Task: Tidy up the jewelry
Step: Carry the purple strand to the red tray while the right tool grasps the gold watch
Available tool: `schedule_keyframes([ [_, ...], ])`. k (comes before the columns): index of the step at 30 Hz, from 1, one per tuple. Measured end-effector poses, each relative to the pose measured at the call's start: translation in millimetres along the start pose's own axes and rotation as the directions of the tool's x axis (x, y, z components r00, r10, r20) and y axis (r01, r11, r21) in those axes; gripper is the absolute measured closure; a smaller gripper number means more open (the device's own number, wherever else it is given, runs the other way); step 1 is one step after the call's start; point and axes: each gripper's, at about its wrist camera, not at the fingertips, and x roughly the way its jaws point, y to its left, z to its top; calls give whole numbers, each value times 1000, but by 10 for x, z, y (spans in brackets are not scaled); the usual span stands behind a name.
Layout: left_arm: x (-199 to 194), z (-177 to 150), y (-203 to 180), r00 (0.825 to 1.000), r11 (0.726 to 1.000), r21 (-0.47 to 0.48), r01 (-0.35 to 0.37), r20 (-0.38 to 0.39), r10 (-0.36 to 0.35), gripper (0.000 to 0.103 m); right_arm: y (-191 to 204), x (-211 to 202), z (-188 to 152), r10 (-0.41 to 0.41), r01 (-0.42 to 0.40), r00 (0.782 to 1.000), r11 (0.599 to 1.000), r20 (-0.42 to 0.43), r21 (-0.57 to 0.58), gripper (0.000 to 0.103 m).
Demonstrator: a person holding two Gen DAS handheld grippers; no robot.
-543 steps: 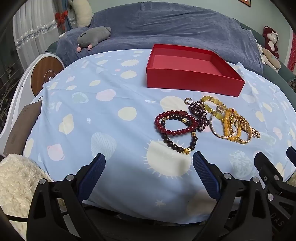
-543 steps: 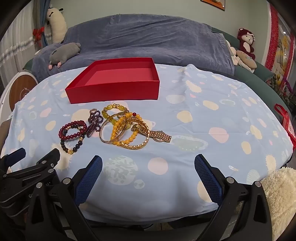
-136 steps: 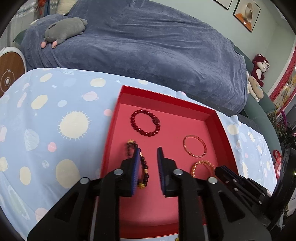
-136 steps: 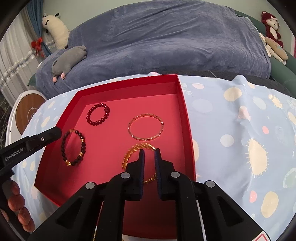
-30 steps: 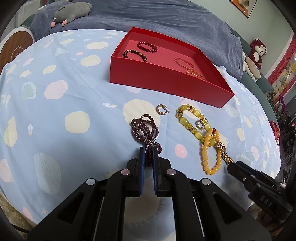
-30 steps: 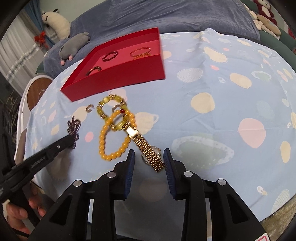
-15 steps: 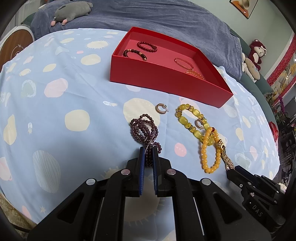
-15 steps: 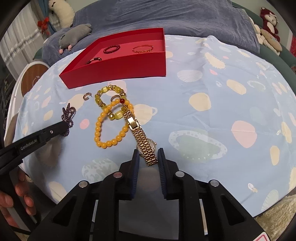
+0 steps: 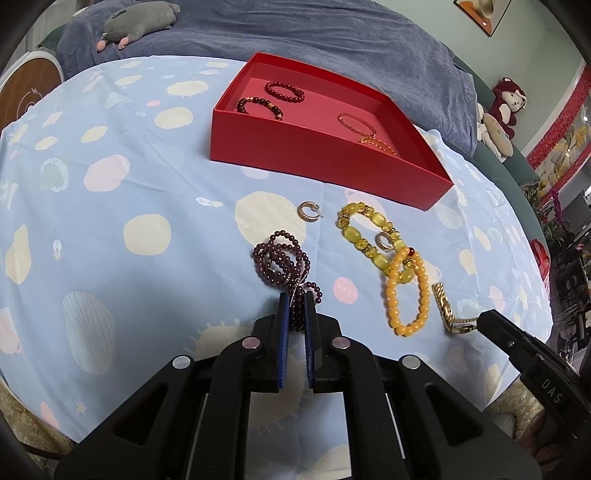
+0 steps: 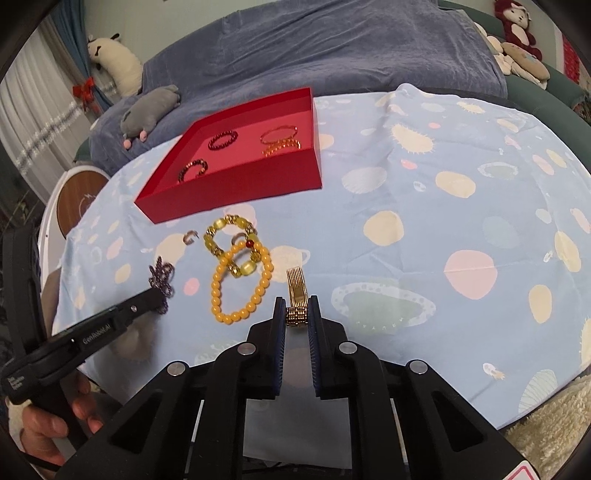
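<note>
My left gripper (image 9: 294, 297) is shut on the near end of a dark purple bead necklace (image 9: 282, 262) that lies bunched on the blue tablecloth. My right gripper (image 10: 296, 301) is shut on a gold watch (image 10: 296, 291); its strap also shows in the left wrist view (image 9: 445, 306). An orange bead bracelet (image 9: 406, 291) overlaps a yellow-green stone bracelet (image 9: 364, 232). Two small hoop earrings (image 9: 308, 211) lie beside them. The red box (image 9: 314, 151) behind holds two dark bead bracelets and two gold bangles.
A sofa under a blue-grey cover (image 9: 295, 40) stands behind the table, with a grey plush toy (image 9: 136, 22) on it. A round wooden stool (image 9: 26, 92) stands at the left. Cream fluffy fabric (image 10: 546, 417) lies past the table's near edge.
The right gripper has closed on the gold watch and lifted its near end, so the strap now stands up off the cloth. The left gripper stays shut on the purple necklace.
</note>
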Motion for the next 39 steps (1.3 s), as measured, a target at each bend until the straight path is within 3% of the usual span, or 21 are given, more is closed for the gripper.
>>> schedule_keyframes([
  [14, -308, 327, -126, 996, 998, 8, 57, 70, -57, 96, 110, -258, 402, 55, -56, 994, 998, 99, 0, 92],
  [28, -416, 1224, -210, 980, 998, 47, 40, 192, -48, 96, 275, -233, 1364, 104, -98, 967, 994, 232, -38, 92],
  [34, -164, 1505, -147, 984, 999, 53, 8, 178, -18, 96, 337, 84, 1553, 114, -111, 972, 993, 205, -26, 92],
  [39, 78, 1538, -103, 991, 998, 56, -1, 131, -6, 96, 391, 372, 1571, 122, -119, 982, 992, 141, -30, 92],
])
